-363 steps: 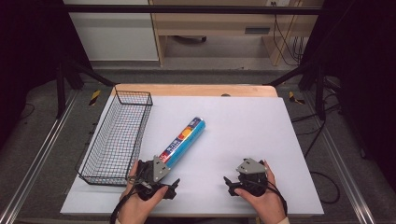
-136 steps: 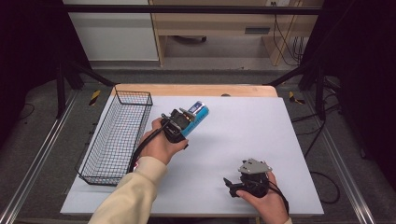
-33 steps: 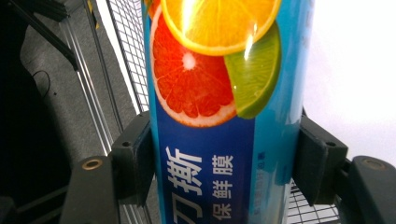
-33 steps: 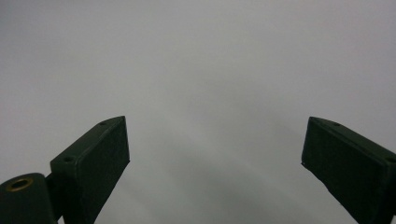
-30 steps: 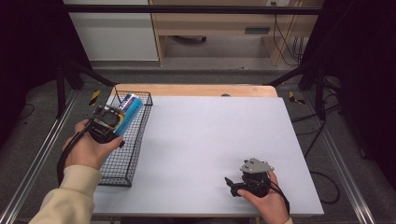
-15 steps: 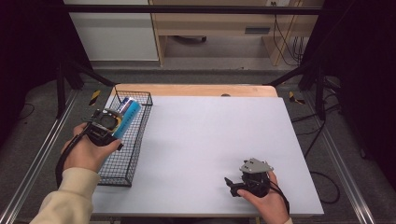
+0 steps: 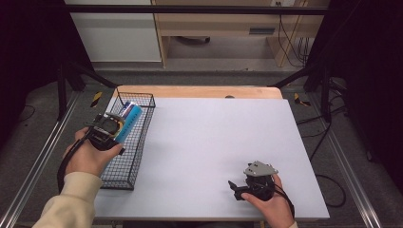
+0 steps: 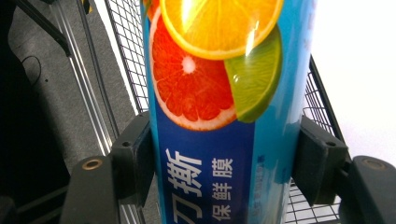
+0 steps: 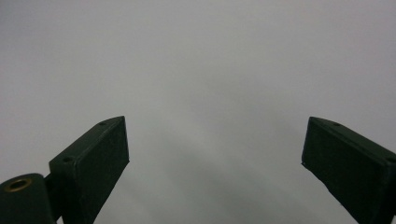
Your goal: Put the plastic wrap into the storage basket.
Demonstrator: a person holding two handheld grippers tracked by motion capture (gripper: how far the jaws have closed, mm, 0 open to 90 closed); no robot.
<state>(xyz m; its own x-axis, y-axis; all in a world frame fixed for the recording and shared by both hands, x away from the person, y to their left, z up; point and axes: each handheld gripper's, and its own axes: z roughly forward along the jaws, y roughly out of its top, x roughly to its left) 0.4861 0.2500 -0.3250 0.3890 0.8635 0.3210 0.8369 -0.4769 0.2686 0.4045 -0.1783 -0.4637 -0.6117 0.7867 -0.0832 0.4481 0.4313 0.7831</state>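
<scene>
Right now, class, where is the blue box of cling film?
In the high view the blue box is at the table's left side, clamped in the left gripper above the wire basket.

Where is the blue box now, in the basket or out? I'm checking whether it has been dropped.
Not dropped: the left gripper clamps the blue box over the basket.

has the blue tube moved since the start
Yes. The blue tube, clamped in the left gripper, went left from mid-table to over the wire basket.
</scene>
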